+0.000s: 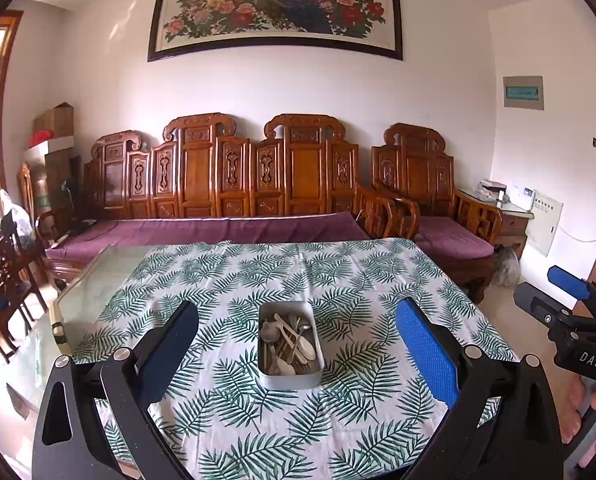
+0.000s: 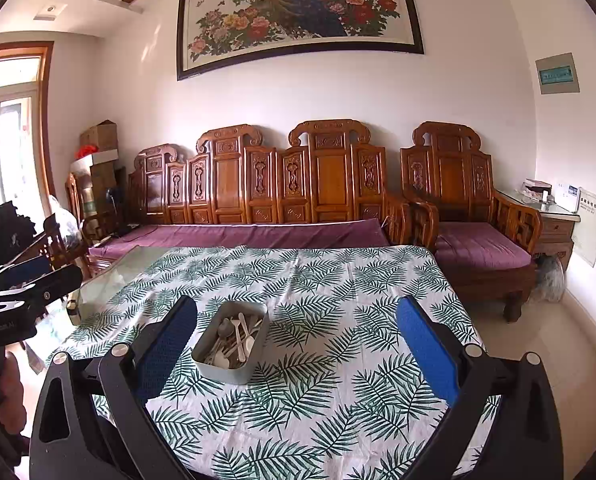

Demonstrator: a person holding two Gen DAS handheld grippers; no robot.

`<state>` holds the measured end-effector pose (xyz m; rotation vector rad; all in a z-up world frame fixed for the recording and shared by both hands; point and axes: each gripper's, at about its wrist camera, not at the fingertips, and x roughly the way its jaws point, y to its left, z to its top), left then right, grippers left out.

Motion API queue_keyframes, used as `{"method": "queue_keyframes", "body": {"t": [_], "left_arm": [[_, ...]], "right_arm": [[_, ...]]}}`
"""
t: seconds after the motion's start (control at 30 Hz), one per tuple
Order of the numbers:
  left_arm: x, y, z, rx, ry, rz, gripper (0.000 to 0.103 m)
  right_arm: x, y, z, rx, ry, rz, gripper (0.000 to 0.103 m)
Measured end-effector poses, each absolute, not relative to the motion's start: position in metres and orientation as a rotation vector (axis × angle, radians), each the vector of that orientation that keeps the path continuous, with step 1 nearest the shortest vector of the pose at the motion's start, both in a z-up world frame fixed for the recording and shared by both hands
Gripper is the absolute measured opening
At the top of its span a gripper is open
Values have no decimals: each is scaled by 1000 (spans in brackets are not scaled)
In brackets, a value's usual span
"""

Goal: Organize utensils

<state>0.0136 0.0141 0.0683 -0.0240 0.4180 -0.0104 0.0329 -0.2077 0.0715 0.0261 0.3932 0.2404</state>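
Near the table's (image 1: 378,420) middle, utensils (image 1: 288,340) fill the box (image 1: 290,378); both grippers (image 1: 296,354) (image 2: 296,352) hover released, stage unclear

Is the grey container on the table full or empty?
Full. The grey container stands upright on the leaf-print tablecloth, holding a loose jumble of spoons and other utensils.

Bright, soft daylight from the window (image 2: 6,128) at left, blown out there; sharp centre, heavy fisheye bending and dark corners
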Motion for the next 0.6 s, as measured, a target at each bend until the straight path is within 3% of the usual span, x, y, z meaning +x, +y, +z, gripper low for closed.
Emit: {"method": "queue_keyframes", "body": {"t": [0.6], "left_arm": [[13,15,66,-24,418,-15,95]], "right_arm": [[35,-206,66,24,399,242,100]]}}
